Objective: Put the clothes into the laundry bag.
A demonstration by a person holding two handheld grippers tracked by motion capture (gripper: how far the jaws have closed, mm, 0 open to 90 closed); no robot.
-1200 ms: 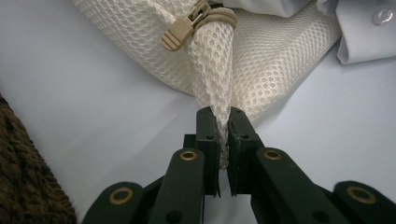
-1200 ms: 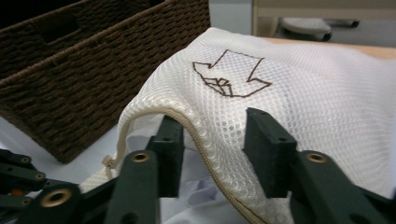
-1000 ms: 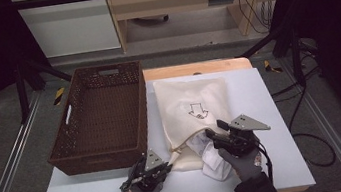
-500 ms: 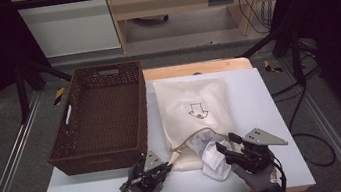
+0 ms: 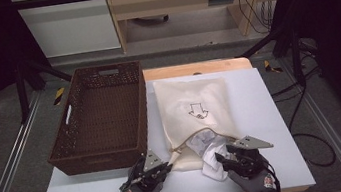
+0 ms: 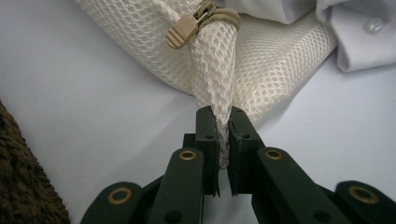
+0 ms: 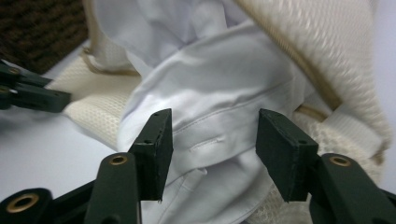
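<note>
A cream mesh bag (image 5: pixel 192 103) with an arrow print lies on the white table (image 5: pixel 261 108), its open end toward the near edge. A white shirt (image 5: pixel 210 151) spills out of that opening. My left gripper (image 5: pixel 168 166) is shut on the bag's near corner. In the left gripper view the mesh (image 6: pixel 261 60) is pinched between the jaws (image 6: pixel 223 140), just below the tan zipper pull (image 6: pixel 184 29). My right gripper (image 5: pixel 223 159) is open and has just been closing. Its pads (image 7: pixel 159 144) stand on either side of a buttonhole fold of the shirt (image 7: pixel 210 93) without pressing it.
A dark wicker basket (image 5: pixel 99 159) stands empty at the table's left, close to my left hand. In the right gripper view the left gripper (image 7: pixel 28 91) lies at the far left. A wooden shelf unit and cables sit beyond the table.
My right gripper has come down and toward the near edge onto the shirt, and its jaws have narrowed a little. The left gripper and the bag have stayed put.
</note>
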